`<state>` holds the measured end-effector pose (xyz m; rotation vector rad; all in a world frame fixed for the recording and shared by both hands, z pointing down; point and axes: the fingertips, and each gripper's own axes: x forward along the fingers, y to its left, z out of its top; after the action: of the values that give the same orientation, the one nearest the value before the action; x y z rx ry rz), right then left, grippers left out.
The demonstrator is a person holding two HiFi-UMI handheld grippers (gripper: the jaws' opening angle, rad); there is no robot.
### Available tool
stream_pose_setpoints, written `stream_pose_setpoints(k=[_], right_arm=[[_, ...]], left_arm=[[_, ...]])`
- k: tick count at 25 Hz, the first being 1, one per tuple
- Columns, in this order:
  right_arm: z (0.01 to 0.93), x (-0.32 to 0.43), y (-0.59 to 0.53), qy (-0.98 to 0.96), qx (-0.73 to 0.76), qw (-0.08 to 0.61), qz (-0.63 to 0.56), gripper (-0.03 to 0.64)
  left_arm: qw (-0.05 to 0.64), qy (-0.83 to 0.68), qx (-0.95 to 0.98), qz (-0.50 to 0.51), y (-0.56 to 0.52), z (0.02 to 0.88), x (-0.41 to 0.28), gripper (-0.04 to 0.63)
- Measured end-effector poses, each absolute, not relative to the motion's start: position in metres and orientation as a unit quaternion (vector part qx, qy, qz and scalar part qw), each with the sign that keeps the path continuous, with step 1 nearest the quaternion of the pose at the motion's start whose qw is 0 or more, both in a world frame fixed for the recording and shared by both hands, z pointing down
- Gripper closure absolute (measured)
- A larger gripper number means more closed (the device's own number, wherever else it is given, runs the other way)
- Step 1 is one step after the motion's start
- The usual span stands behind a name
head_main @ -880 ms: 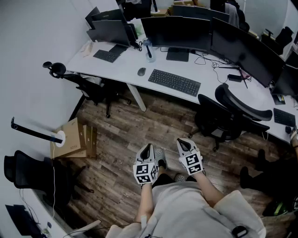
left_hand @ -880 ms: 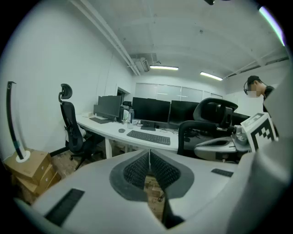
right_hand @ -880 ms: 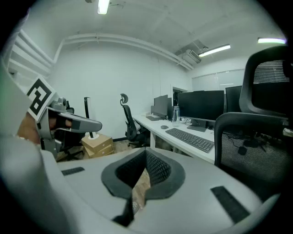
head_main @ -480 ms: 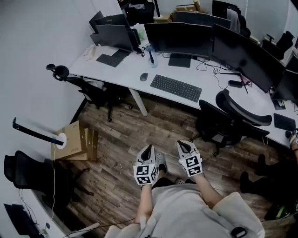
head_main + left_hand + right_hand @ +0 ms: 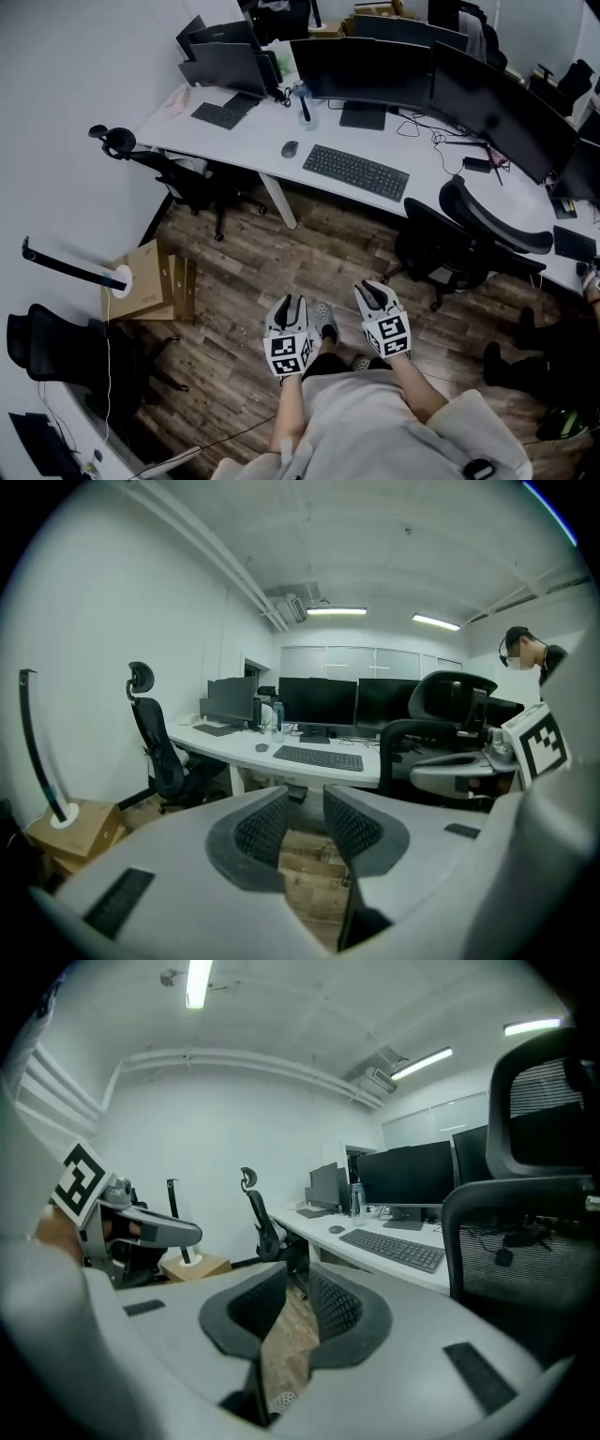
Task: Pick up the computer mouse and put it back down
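Left gripper and right gripper: ribbed dark jaws parted, nothing between; both above plank floor. Rounded dark computer mouse lies on smooth white desk beside flat keyboard, well apart from both.

Mouse left of keyboard

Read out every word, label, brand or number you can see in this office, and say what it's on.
None can be read.
Brown cardboard box: any print is too small to read.
Black keyboard: key legends are too small to read.
Left gripper and right gripper: black-and-white square markers only, no letters.
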<state>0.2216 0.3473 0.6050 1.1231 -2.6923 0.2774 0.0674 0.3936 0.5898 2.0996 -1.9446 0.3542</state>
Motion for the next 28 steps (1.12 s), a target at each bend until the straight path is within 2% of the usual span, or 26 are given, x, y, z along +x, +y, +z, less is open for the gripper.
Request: stream_pose_setpoints(k=[3, 10, 13, 17, 25, 28], right_arm=[[0.605, 0.224, 0.338, -0.911, 0.387, 0.105, 0.097, 0.501], [0.603, 0.211, 0.298, -0.915, 0.373, 0.088, 0.129, 0.401], [0.596, 0.194, 0.280, -0.921, 0.365, 0.085, 0.103, 0.330], [0.583, 0.171, 0.248, -0.927, 0.357, 0.064, 0.095, 0.274], [0.551, 0.122, 0.177, -0.932, 0.348, 0.007, 0.098, 0.261], [0.536, 0.105, 0.153, -0.932, 0.350, -0.025, 0.089, 0.238]], left_arm=[[0.132, -0.668, 0.723, 0.122, 0.382, 0.590, 0.064, 0.442], [0.132, -0.664, 0.727, 0.115, 0.330, 0.579, 0.054, 0.425], [0.128, -0.661, 0.731, 0.112, 0.304, 0.573, 0.044, 0.422], [0.132, -0.662, 0.732, 0.096, 0.270, 0.568, 0.025, 0.423], [0.130, -0.632, 0.759, 0.085, 0.191, 0.553, -0.012, 0.423], [0.145, -0.608, 0.776, 0.082, 0.164, 0.554, -0.021, 0.393]])
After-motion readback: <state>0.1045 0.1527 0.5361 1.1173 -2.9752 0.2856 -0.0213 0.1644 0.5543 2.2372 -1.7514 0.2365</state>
